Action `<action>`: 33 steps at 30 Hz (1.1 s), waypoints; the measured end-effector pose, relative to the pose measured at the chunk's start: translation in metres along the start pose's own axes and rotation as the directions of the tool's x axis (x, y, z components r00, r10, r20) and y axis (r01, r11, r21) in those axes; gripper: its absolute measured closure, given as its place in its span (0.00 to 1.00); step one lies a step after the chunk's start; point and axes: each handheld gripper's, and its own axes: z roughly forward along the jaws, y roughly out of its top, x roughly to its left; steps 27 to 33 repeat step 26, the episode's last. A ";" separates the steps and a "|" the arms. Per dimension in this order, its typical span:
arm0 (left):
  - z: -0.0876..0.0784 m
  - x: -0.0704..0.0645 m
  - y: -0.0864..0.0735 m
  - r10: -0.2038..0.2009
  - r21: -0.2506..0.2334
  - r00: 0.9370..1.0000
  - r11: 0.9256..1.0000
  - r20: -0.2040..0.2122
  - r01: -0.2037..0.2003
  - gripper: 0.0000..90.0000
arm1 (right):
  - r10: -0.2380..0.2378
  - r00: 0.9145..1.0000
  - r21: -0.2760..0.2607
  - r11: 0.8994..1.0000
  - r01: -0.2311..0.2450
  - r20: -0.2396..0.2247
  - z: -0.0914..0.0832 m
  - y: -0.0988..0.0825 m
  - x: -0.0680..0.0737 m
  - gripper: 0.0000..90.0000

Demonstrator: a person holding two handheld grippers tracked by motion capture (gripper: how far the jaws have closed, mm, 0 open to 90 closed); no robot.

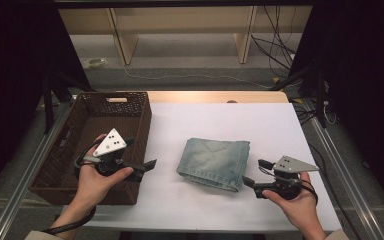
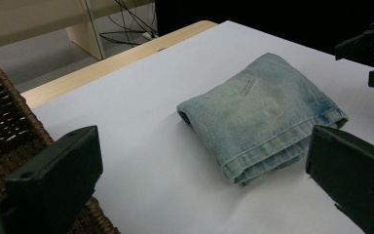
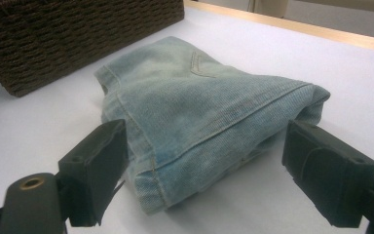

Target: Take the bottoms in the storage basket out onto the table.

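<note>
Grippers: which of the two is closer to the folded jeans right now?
The right gripper: its open jaws sit right at the folded jeans' near corner. The left gripper, also open, hangs by the wicker basket, with bare white table between it and the denim.

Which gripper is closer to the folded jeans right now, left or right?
Right. The right gripper sits just off the folded jeans' near corner, jaws open around it. The left gripper hovers by the wicker basket, a wider gap away.
</note>
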 end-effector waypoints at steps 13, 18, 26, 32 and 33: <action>-0.003 0.005 -0.006 -0.006 0.006 1.000 1.000 -0.010 0.006 0.00 | 0.000 1.000 0.005 1.000 0.000 -0.002 0.001 0.000 0.000 0.20; -0.003 0.005 -0.006 -0.006 0.007 1.000 1.000 -0.010 0.006 0.00 | 0.000 1.000 0.008 1.000 0.000 -0.002 0.001 -0.001 0.000 0.20; -0.002 0.005 -0.006 -0.006 0.004 1.000 1.000 -0.008 0.007 0.00 | 0.005 1.000 0.009 1.000 -0.005 0.000 0.002 -0.001 -0.001 0.20; -0.002 0.005 -0.006 -0.006 0.004 1.000 1.000 -0.008 0.007 0.00 | 0.005 1.000 0.009 1.000 -0.005 0.000 0.002 -0.001 -0.001 0.20; -0.002 0.005 -0.006 -0.006 0.004 1.000 1.000 -0.008 0.007 0.00 | 0.005 1.000 0.009 1.000 -0.005 0.000 0.002 -0.001 -0.001 0.20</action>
